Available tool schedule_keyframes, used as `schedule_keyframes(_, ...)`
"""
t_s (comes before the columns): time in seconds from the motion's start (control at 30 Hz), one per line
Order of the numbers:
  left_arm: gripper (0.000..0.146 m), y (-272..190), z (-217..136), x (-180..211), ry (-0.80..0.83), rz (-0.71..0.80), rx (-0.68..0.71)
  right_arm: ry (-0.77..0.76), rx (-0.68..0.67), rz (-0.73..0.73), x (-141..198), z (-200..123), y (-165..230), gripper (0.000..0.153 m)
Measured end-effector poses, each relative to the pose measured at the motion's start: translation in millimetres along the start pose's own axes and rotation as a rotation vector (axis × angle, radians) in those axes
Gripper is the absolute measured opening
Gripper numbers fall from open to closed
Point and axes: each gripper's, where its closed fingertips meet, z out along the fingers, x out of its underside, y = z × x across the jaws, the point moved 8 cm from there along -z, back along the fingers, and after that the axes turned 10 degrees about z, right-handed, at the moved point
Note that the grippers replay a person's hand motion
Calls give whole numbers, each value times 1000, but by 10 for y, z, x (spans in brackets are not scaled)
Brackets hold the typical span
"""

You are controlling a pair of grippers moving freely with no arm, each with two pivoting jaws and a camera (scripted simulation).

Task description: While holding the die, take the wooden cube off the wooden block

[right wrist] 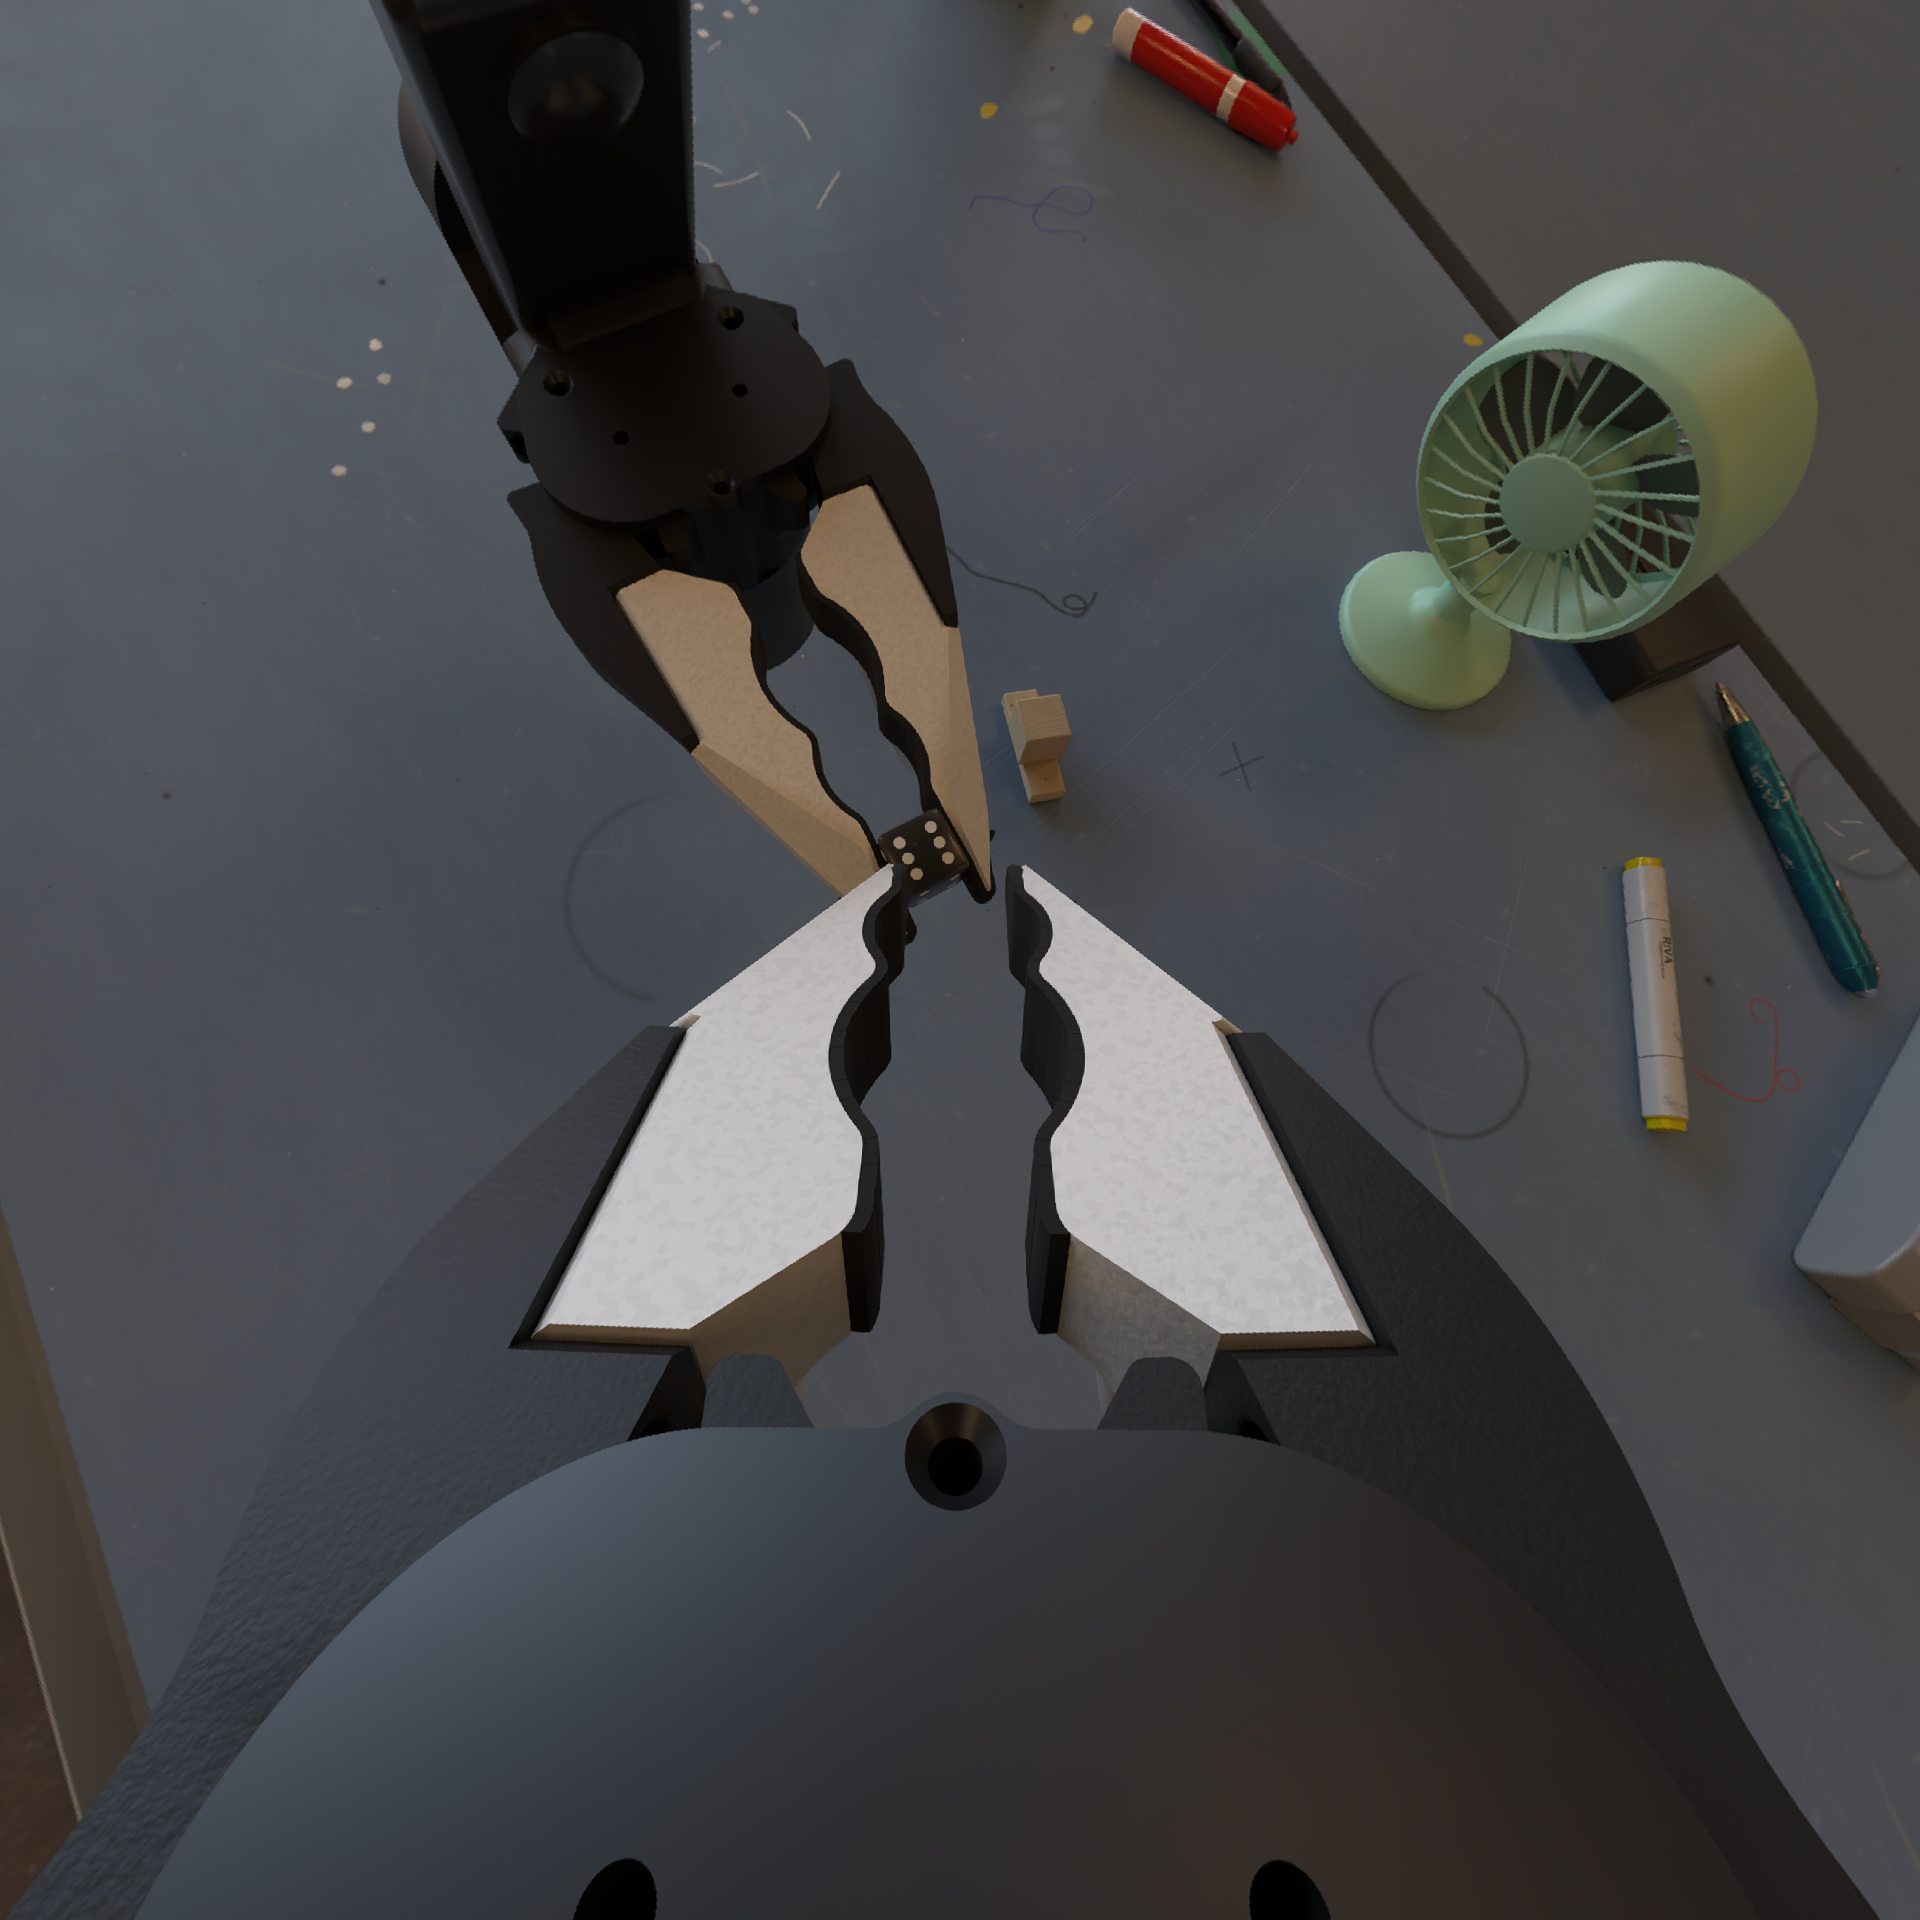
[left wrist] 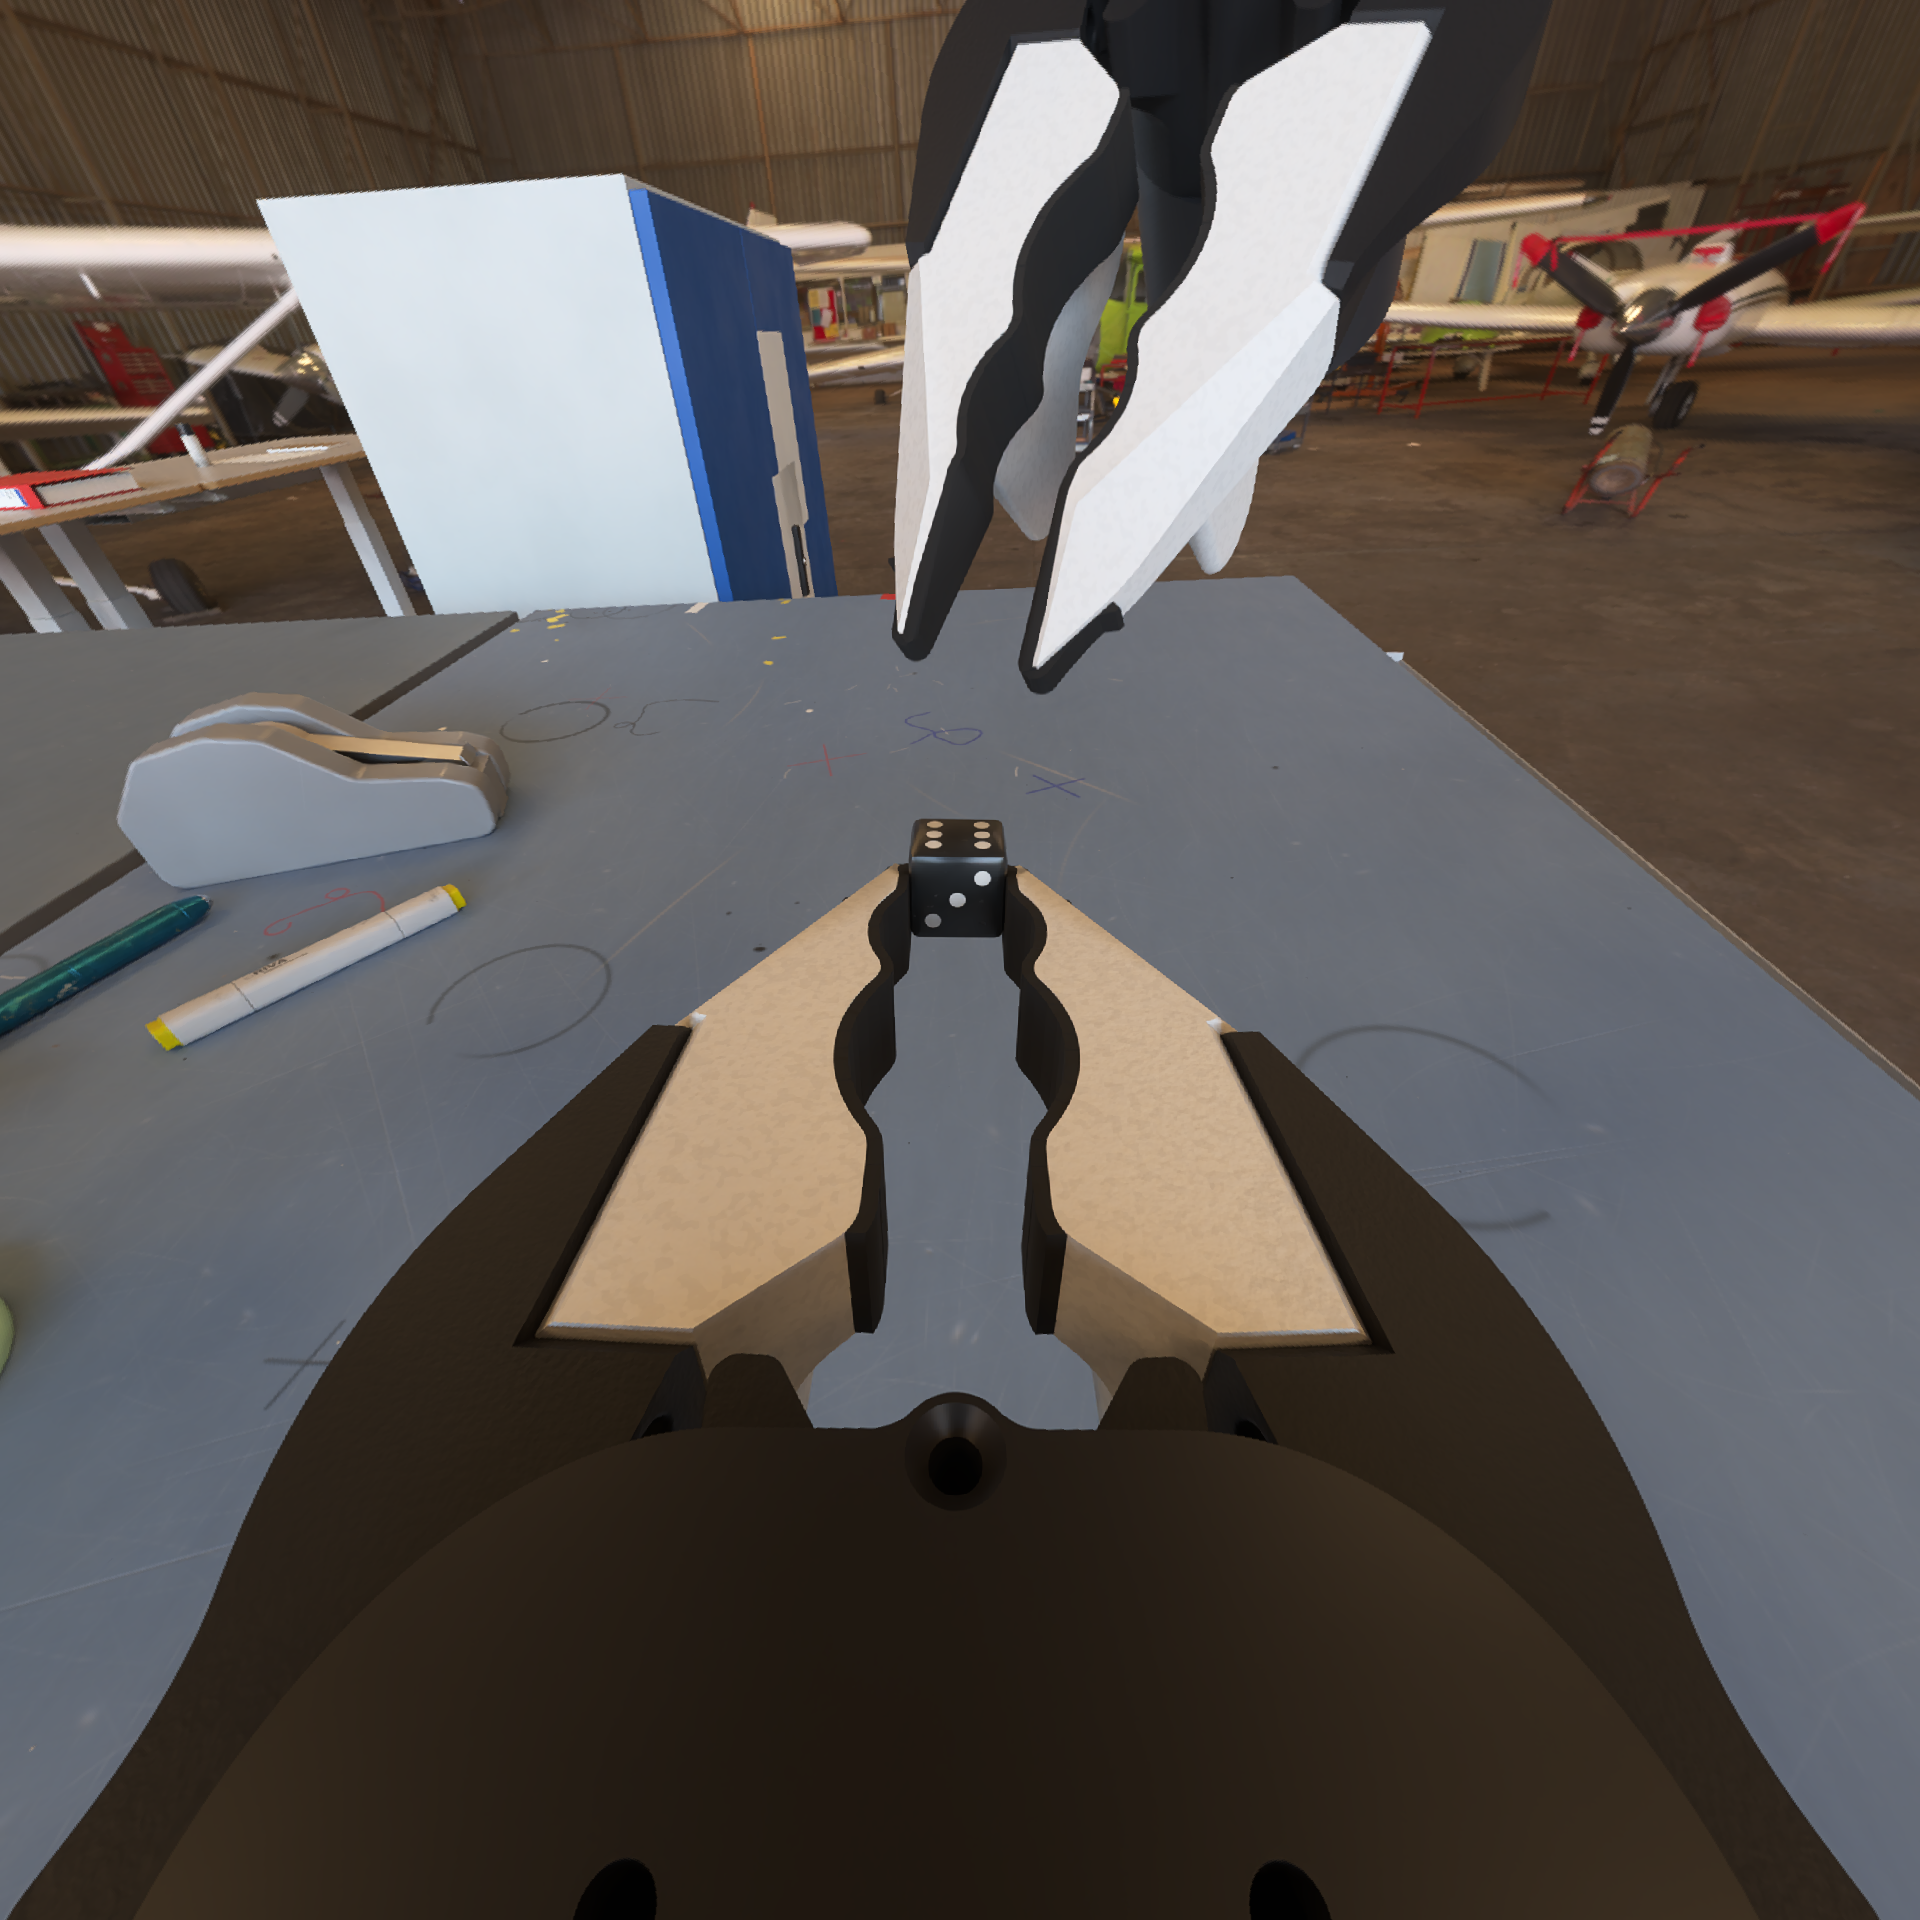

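Two grippers meet over the grey counter (left wrist: 1351,935): the left gripper (left wrist: 957,883), at the centre of its own view, has its tan fingers (left wrist: 790,1039) closed on the black die (left wrist: 957,879), while the right gripper (right wrist: 956,883) hangs just above with its white fingers (right wrist: 769,1091) slightly parted and empty. Only the right wrist view shows the wooden cube (right wrist: 1042,724) sitting on the wooden block (right wrist: 1042,779), just right of the die at frame centre, plus a green fan (right wrist: 1590,488) at upper right. Only the left wrist view shows a white-and-blue cabinet (left wrist: 540,395) at upper left.
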Motion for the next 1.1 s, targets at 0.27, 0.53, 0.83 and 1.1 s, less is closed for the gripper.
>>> schedule_keyframes(0.27, 16, 0, -4, -8, -7, -3, 8, 7, -9, -12, -4, 24, 10, 22)
schedule_keyframes(0.53, 16, 30, -21, -8, -36, -41, 19, -96, -17, 14, 41, -74, -28, 69)
schedule_keyframes(0.83, 16, 48, -28, -1, -111, -121, 97, -650, -286, 151, 379, -63, 70, 130)
schedule_keyframes(1.1, 16, 31, -18, -16, -121, -131, 113, -597, -369, 38, 229, 130, 246, 122)
